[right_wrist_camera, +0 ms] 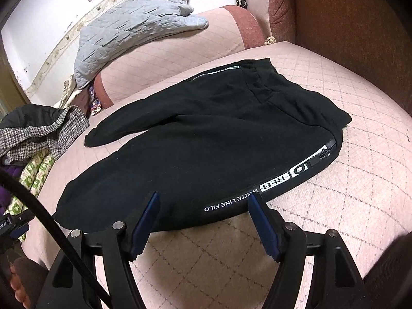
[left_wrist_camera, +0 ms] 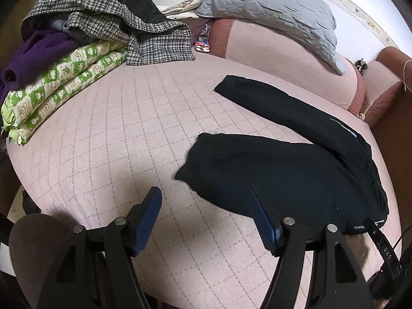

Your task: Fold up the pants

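Black pants (left_wrist_camera: 283, 170) with white lettering lie spread on the pink quilted sofa seat (left_wrist_camera: 116, 128), legs apart in a V. In the right wrist view the pants (right_wrist_camera: 206, 139) fill the middle, waistband at the far right, lettered side stripe along the near edge. My left gripper (left_wrist_camera: 206, 193) is open and empty, just above the seat at the near leg's cuff. My right gripper (right_wrist_camera: 203, 198) is open and empty, hovering over the near edge of the pants by the lettering.
A pile of clothes and a green patterned quilt (left_wrist_camera: 51, 85) sits at the seat's far left. A grey quilted cover (left_wrist_camera: 270, 7) drapes over the pink backrest (left_wrist_camera: 283, 59). A brown armrest (right_wrist_camera: 347, 25) bounds the right side. A black cable (right_wrist_camera: 51, 231) crosses the right wrist view.
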